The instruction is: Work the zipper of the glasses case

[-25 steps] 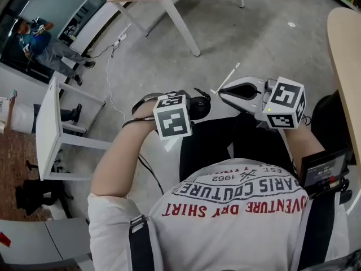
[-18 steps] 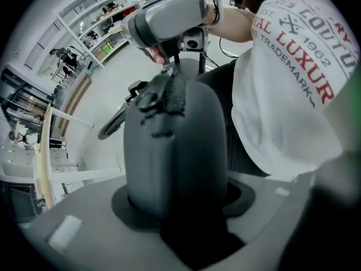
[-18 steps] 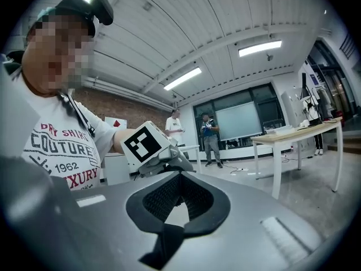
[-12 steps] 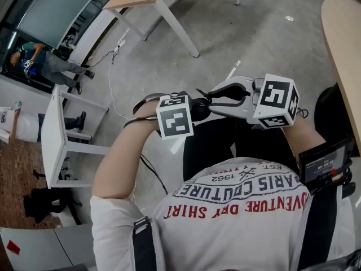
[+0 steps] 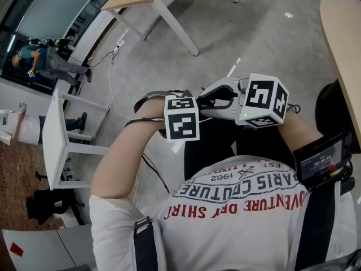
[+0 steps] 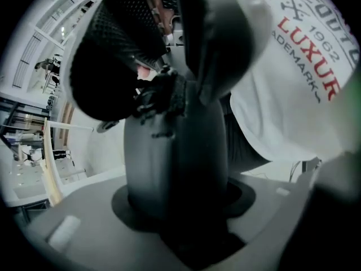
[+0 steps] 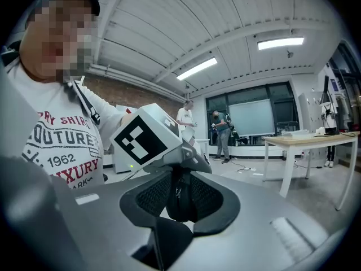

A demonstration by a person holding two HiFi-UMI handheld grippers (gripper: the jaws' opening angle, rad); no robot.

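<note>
- Left gripper (image 6: 169, 109): jaws clenched on the dark, rounded, hard-shell glasses case (image 7: 180, 203), which is held in mid-air before the person's chest, well above the grey concrete floor (image 5: 254, 33); nothing supports it from below
- Right gripper (image 5: 203, 99): jaws released and apart, its black mesh pads (image 7: 148, 193) straddling the free end of the case; the small metal zipper pull (image 7: 177, 191) hangs between them, not pinched
- Risk 1, missed pull: the tab is thin and dangles loosely; if the jaws close off-centre they would likely clamp the shell instead of the tab, and the zipper would not travel
- Risk 2, slip in the holding grip: the shell looks smooth and curved, and only one end appears clamped; a tug along the zipper line could twist the case or draw it out of the left jaws, dropping it to the floor
- Risk 3, collision: the two tools are crowded nose to nose; a hasty closing could knock pad against jaw and shift the case
- Slider position along its track: cannot be determined
</note>
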